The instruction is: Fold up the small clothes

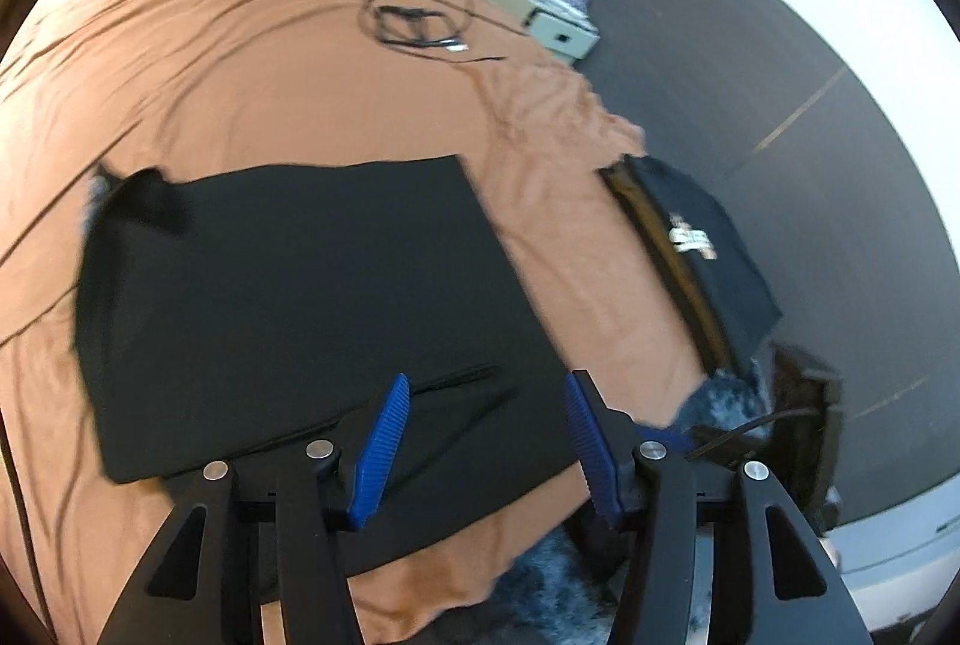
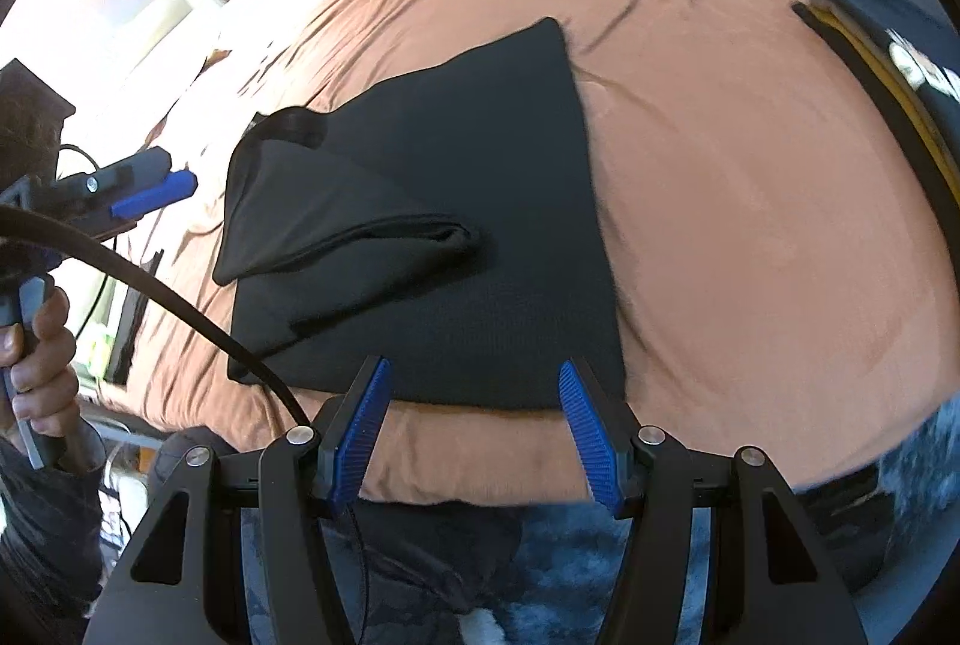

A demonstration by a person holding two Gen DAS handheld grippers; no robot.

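on orange bedsheet point(image 2: 750, 225), folded black garment point(image 2: 480, 225), long axis running away, both claws half-open, empty

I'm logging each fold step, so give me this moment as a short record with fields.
surface: orange bedsheet
garment: black garment lying flat, one sleeve folded across it
left gripper: open, nothing between its pads, above the garment's near edge
right gripper: open, empty, at the garment's near edge
other items: coiled black cable; stack of folded clothes at the bed's edge
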